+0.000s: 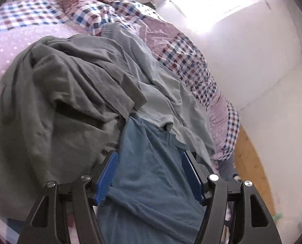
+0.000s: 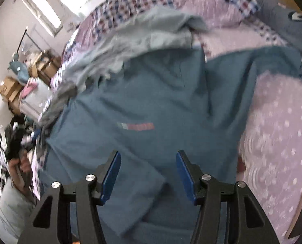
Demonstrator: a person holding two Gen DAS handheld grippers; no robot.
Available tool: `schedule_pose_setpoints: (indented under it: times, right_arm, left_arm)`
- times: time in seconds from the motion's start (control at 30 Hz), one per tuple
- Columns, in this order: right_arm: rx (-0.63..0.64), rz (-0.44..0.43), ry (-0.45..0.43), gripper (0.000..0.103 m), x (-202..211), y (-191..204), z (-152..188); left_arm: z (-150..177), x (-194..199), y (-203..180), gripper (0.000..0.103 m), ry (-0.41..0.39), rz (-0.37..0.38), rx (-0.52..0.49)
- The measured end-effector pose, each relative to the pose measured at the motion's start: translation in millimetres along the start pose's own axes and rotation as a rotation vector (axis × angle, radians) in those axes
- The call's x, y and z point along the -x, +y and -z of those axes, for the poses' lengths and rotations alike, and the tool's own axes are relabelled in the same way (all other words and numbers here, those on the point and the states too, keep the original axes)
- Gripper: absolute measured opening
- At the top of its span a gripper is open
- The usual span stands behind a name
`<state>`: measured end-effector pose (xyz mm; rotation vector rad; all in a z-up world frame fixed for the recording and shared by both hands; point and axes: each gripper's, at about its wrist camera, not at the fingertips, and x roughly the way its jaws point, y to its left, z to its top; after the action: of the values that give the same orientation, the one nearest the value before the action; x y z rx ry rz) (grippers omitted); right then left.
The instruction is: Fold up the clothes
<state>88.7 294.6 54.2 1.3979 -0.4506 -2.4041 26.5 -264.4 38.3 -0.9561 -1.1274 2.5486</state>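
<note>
The blue shirt [image 2: 142,109] lies on the bed [image 2: 277,122] under both spread, empty grippers, left [image 1: 149,162] and right [image 2: 148,162].

Home bedroom: quilted bed [image 1: 24,40], strewn clothes [image 2: 151,101].

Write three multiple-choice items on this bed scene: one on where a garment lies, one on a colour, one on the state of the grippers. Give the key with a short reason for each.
1. Where does the dark grey garment lie relative to the blue shirt in the left wrist view?
A. To its left
B. To its right
C. Under the bedding

2. What colour are the gripper pads?
A. Red
B. Blue
C. White

3. How do the left gripper and right gripper stand?
A. Both open, holding nothing
B. Both shut on cloth
C. One shut on the pale grey garment

Key: 1 A, it fills the view left of the shirt. 2 B, ribbed blue faces show on both. 3 A, a wide gap shows between each pair, above the shirt.
</note>
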Motion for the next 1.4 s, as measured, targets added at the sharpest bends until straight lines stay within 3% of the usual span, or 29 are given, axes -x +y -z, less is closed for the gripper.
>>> schedule_pose_setpoints:
  times: [0.13,0.27,0.3,0.57,0.8,0.93,1.07,1.3,1.37,1.4]
  right_arm:
    - [0.073,0.028,0.052,0.046,-14.1,4.3,8.7]
    - [0.185,0.078,0.085,0.003,-23.0,24.4,14.9]
    - [0.201,0.091,0.076,0.002,-20.4,28.3,14.3]
    - [0.228,0.172,-0.111,0.0,30.1,63.7,-20.0]
    - [0.422,0.24,-0.153,0.0,51.1,154.2,-77.4]
    - [0.428,0.29,-0.157,0.0,56.9,168.4,-108.4]
    - [0.306,0.344,-0.052,0.001,5.9,121.1,-128.6]
    - [0.075,0.429,0.118,0.004,-79.4,35.1,-155.4]
    - [-0.013,0.432,0.089,0.013,-73.8,20.2,-146.3]
    - [-0.031,0.409,0.067,0.025,-68.4,18.4,-138.4]
  left_arm:
    - [16.0,-16.5,-19.8,0.069,0.025,-0.03,-0.073]
    - [28.1,-32.9,-31.1,0.069,0.053,-0.046,-0.107]
    - [30.1,-37.3,-32.5,0.069,0.061,-0.052,-0.115]
    - [30.6,-48.6,-29.2,0.069,0.076,-0.066,-0.102]
    - [21.5,-41.1,-20.4,0.069,0.061,-0.024,-0.045]
    - [14.6,-29.7,-12.5,0.069,0.021,-0.004,0.001]
    - [9.1,-22.2,-5.8,0.069,-0.005,0.003,0.039]
    - [5.1,-17.8,-8.9,0.069,-0.015,-0.039,-0.007]
    - [5.6,-20.3,-10.9,0.069,0.0,-0.071,-0.039]
    - [6.0,-22.1,-12.0,0.069,0.011,-0.092,-0.06]
